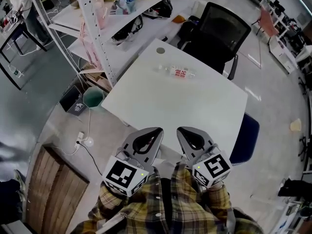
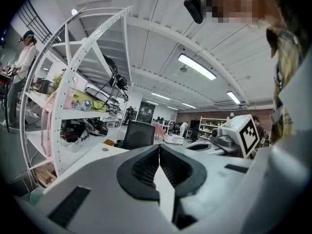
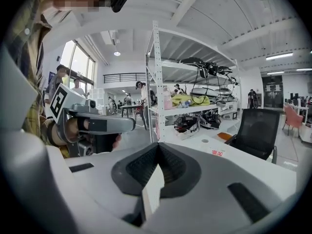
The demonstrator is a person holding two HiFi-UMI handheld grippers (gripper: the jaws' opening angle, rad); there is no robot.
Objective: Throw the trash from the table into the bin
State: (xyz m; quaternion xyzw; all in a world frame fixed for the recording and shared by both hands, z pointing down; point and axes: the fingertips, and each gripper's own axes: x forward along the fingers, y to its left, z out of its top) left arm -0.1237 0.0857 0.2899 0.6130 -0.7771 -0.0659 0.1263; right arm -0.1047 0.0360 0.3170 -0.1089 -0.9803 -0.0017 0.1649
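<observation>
A clear plastic bottle (image 1: 180, 72) with a red label lies on its side at the far part of the white table (image 1: 204, 111). In the right gripper view only its red label (image 3: 217, 152) shows, past the jaws. A small grey disc (image 1: 160, 50) sits near the table's far corner. The green bin (image 1: 92, 98) stands on the floor, left of the table. My left gripper (image 1: 157, 130) and right gripper (image 1: 181, 130) hover side by side over the table's near edge. Both are shut and hold nothing. The left gripper (image 2: 159, 146) and the right gripper (image 3: 157, 146) show their jaws closed tip to tip.
A black office chair (image 1: 219, 33) stands behind the table, and a blue seat (image 1: 246, 138) sits at its right edge. White metal shelving (image 1: 102, 18) full of clutter runs along the left. A wooden pallet (image 1: 56, 189) and a cable with a plug (image 1: 83, 140) lie on the floor at left.
</observation>
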